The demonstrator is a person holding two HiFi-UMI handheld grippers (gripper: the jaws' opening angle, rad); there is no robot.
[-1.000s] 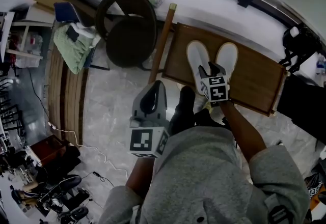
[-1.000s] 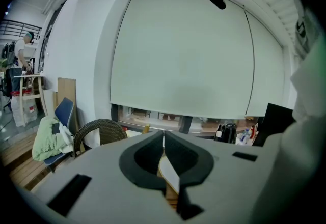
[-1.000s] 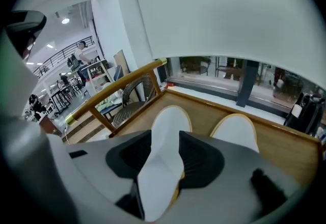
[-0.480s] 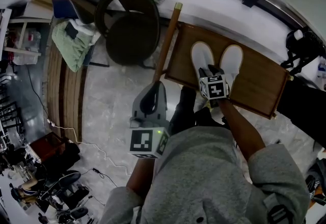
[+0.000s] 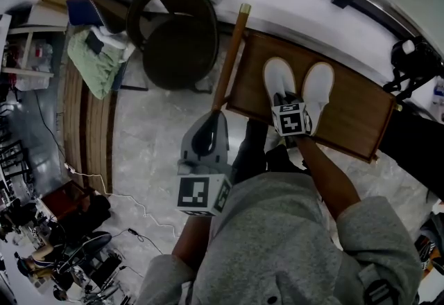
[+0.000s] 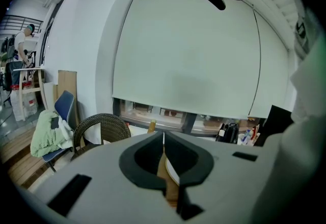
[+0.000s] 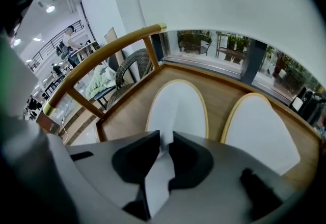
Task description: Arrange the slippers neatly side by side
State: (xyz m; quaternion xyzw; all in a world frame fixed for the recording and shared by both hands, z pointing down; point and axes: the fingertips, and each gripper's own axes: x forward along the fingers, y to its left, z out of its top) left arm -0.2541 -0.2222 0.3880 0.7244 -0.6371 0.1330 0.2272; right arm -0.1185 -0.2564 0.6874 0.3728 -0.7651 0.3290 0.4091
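Two white slippers with yellow rims lie side by side on a wooden seat [image 5: 354,113], toes pointing away from me. My right gripper [image 5: 283,98] points steeply down over the heel end of the left slipper [image 5: 277,77]. Its jaws have just been closing, and the white rear part of that slipper [image 7: 178,108] now sits pinched between them. The right slipper [image 5: 320,87] lies free beside it [image 7: 262,131]. My left gripper [image 5: 214,116] hangs over the floor to the left of the seat, shut on nothing [image 6: 163,139].
A wooden rail [image 5: 229,54] runs along the seat's left edge. A dark wicker chair [image 5: 173,37] stands to the left, and further left a blue chair with green cloth [image 5: 97,54]. A black bag [image 5: 413,61] sits at the right by the wall.
My right gripper has sunk onto the left slipper's heel end. The left gripper and both slippers stay about where they were.
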